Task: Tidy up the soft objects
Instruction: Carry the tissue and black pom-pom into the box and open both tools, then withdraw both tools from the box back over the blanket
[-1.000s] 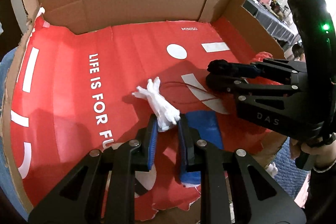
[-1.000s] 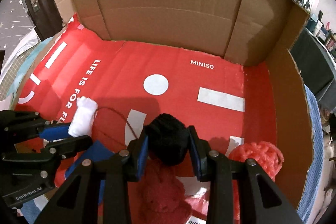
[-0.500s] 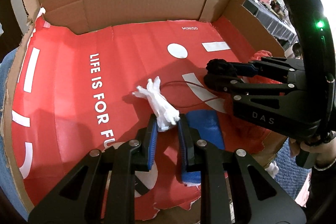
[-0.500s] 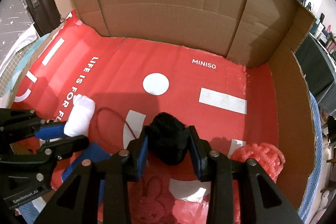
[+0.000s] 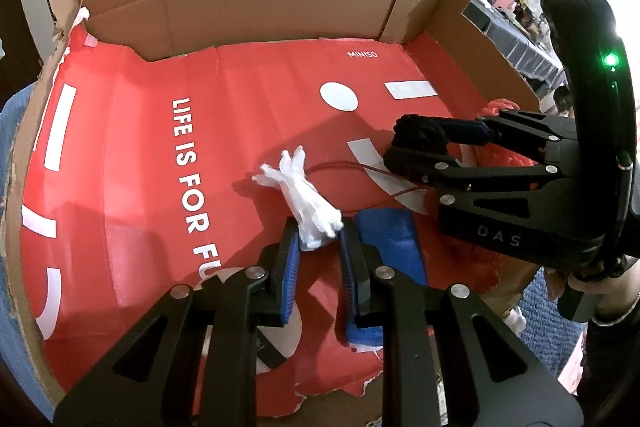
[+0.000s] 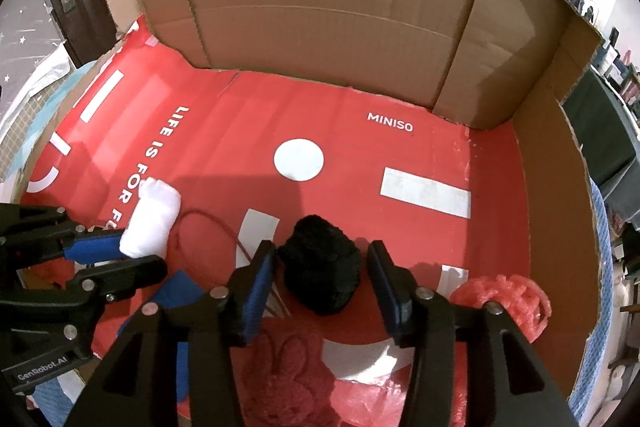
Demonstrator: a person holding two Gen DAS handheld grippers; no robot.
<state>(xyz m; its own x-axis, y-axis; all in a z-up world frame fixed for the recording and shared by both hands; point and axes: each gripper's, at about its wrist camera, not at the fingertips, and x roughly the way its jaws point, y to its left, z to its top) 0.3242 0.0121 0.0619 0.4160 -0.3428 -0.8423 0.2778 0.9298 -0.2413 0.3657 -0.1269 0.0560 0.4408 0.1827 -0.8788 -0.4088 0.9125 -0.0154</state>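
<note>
Progress looks partial, as a judgement from how things lie: a few soft items already sit inside the cardboard box (image 6: 320, 7) on its red liner (image 6: 340, 131), while two are at the fingers and not yet settled. A red knitted bundle (image 6: 500, 303) rests to the right of the right gripper (image 6: 322, 277), near the box's side wall, and a fuzzy red piece (image 6: 288, 379) lies just below that gripper's fingers. A blue cloth (image 5: 388, 235) lies just right of the left gripper (image 5: 318, 247).

The right gripper's fingers have just been opening. They now stand apart with the black fuzzy ball (image 6: 320, 267) between them; the ball sits close to the left pad, clear of the right one, so it appears released onto the liner.

The left gripper's fingers are clamped on the near end of the white soft toy (image 5: 308, 199), whose free end reaches forward, away from the fingertips. A thin red cord (image 5: 352, 167) loops on the liner between the two grippers. Placing the white toy seems still to come.
</note>
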